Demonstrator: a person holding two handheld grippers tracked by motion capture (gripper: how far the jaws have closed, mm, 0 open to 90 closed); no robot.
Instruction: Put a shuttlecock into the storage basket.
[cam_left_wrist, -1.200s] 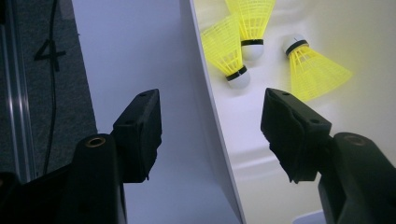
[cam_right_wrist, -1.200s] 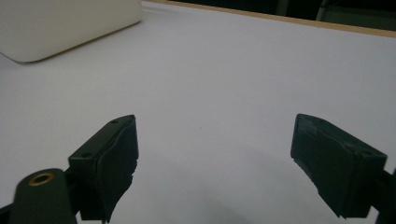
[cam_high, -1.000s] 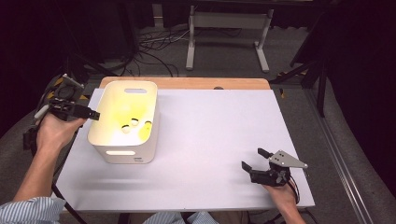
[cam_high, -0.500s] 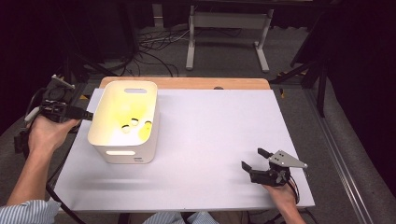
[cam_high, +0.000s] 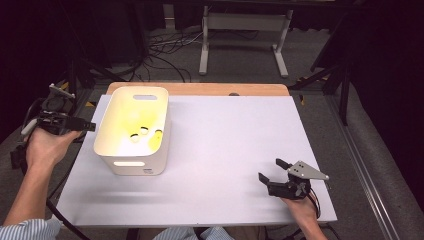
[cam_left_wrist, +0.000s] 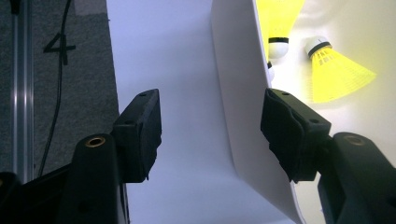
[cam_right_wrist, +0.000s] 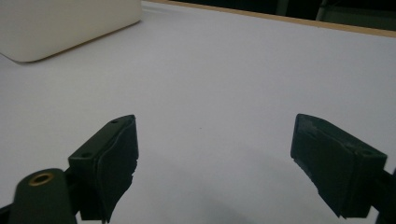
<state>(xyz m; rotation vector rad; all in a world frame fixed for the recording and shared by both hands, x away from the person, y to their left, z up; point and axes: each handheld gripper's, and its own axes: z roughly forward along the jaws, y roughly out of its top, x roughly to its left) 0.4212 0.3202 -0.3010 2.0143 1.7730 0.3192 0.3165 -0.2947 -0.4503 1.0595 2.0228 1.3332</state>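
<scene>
Shuttlecocks in white bin — yellow skirts, black bands, no readable writing.

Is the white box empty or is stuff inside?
Not empty. The white plastic bin holds yellow shuttlecocks with white tips, lying on its bottom.

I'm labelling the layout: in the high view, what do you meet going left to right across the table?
left gripper → white bin holding yellow shuttlecocks → bare white tabletop → right gripper
</scene>
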